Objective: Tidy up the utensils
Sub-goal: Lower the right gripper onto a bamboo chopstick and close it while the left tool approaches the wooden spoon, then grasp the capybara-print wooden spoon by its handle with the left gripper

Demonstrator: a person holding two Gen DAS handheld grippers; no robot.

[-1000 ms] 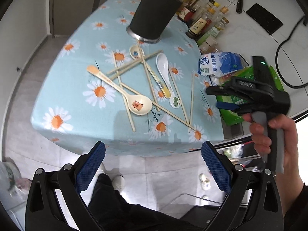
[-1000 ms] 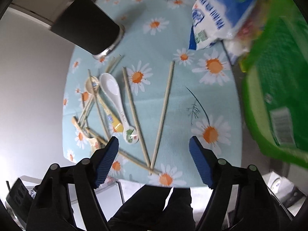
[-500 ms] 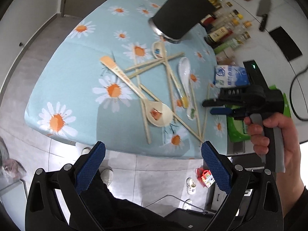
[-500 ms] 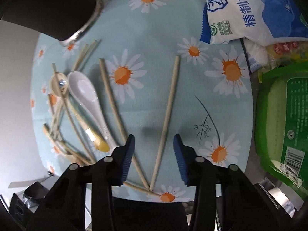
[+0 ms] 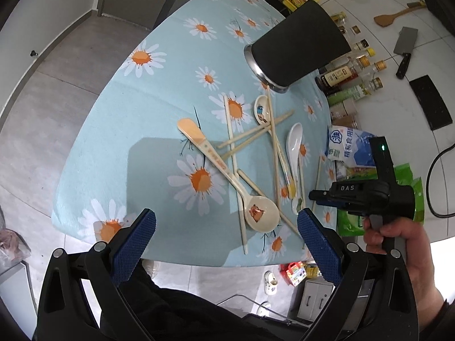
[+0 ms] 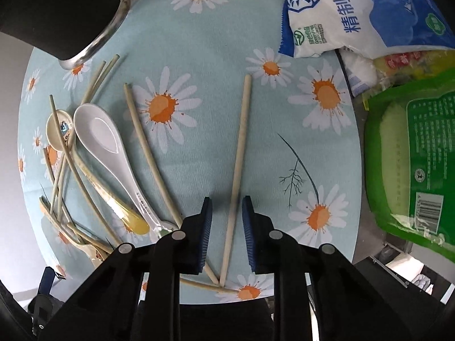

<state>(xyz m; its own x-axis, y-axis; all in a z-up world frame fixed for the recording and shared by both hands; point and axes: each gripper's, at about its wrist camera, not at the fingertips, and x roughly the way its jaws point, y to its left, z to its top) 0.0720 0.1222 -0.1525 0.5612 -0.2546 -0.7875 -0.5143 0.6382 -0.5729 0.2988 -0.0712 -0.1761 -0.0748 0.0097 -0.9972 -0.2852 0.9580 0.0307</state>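
A table (image 5: 159, 91) under a pale blue daisy-print cloth carries everything; at its far side stands a black cylindrical holder (image 5: 295, 48) with a shiny metal rim, upright; to the right, off the cloth's edge, lie a green packet (image 6: 412, 159) and, farther back, a white-and-blue salt bag (image 6: 355, 11).

The left gripper (image 5: 226, 244) hangs above the near edge of the table with its blue pads spread wide and nothing between them; beyond it lies a cream spoon (image 5: 227, 176) with a bear printed in its bowl, handle pointing far-left, crossed by several loose chopsticks.

The right gripper (image 6: 227, 221), gripped by a hand (image 5: 398, 236) at the near right, points straight down over the near right part of the cloth; its jaws are closing and already stand narrow, with a single chopstick (image 6: 237, 170) running between the pads from near to far; a sliver of gap shows on each side of the stick, so the pads do not yet press it, and the stick lies flat on the cloth.

To the left of that chopstick lies another chopstick (image 6: 148, 147), angled so the two near tips almost meet; farther left rests a white ceramic spoon (image 6: 111, 145), bowl far, and a yellow-tipped spoon (image 6: 113, 201) beside it; a small cream spoon (image 6: 59, 130) sits in the tangle of sticks at the far left.
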